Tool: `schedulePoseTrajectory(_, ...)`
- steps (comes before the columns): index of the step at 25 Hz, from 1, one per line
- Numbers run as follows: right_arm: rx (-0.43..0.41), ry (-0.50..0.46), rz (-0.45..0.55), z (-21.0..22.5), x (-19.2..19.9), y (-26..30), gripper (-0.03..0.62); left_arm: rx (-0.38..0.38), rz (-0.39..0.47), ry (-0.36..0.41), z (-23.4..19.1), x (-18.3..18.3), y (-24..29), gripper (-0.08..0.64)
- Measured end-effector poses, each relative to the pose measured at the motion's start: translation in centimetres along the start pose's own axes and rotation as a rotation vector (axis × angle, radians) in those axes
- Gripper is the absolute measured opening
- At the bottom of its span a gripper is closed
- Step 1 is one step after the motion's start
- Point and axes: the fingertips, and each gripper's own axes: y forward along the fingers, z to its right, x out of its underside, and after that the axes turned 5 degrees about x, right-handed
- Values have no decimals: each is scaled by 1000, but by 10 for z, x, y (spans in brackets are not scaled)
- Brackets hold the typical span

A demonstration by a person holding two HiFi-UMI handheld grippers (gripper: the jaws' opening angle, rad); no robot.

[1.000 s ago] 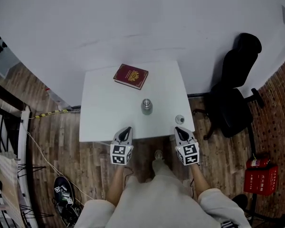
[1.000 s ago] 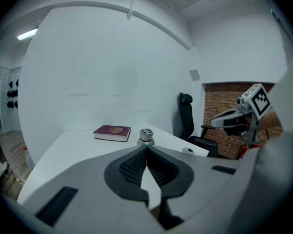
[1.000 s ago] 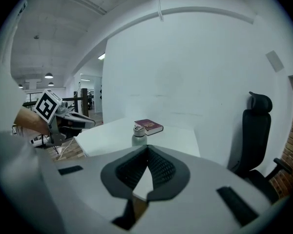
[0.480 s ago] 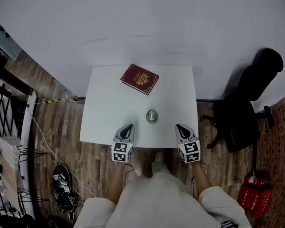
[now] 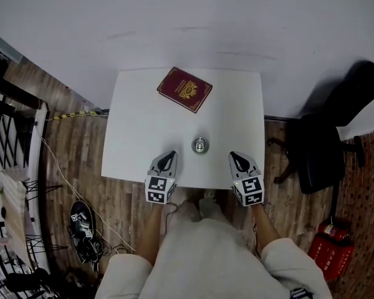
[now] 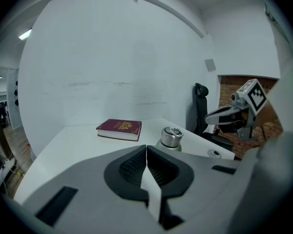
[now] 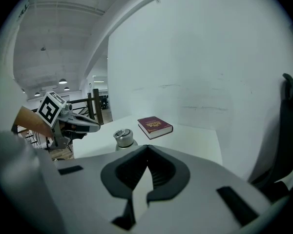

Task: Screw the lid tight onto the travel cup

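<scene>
A steel travel cup (image 5: 200, 145) stands upright near the front middle of the white table (image 5: 137, 136); it also shows as the cup (image 6: 171, 136) and the cup (image 7: 123, 138) in the two gripper views. A small round lid (image 6: 214, 153) lies on the table to the cup's right, in the left gripper view only; in the head view my right gripper hides it. My left gripper (image 5: 170, 156) (image 6: 146, 147) is shut and empty at the front edge, left of the cup. My right gripper (image 5: 234, 157) (image 7: 147, 147) is shut and empty at the front edge, right of the cup.
A dark red book (image 5: 184, 90) lies at the table's back. A black office chair (image 5: 336, 129) stands to the right, and a red extinguisher (image 5: 330, 251) sits on the floor. A metal railing (image 5: 6, 136) and shoes (image 5: 81, 226) are at the left. A white wall rises behind the table.
The head view has shifted, so the table sits lower and more to the right. The lid seen a second ago beside the right gripper is now hidden. Both grippers stay shut at the front edge.
</scene>
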Motion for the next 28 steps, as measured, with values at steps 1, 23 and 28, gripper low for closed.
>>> schedulePoseTrajectory(1, -2, 4, -1, -1, 1, 2, 0, 6, 0, 1, 0, 0, 3, 8)
schedulePoseTrajectory(23, 34, 51, -32, -28, 26, 47, 0, 217, -5, 28, -13, 37, 48, 9)
schedulePoseTrajectory(28, -18, 62, -18, -34, 33, 53, 98, 274, -5, 37, -7, 46, 56, 113)
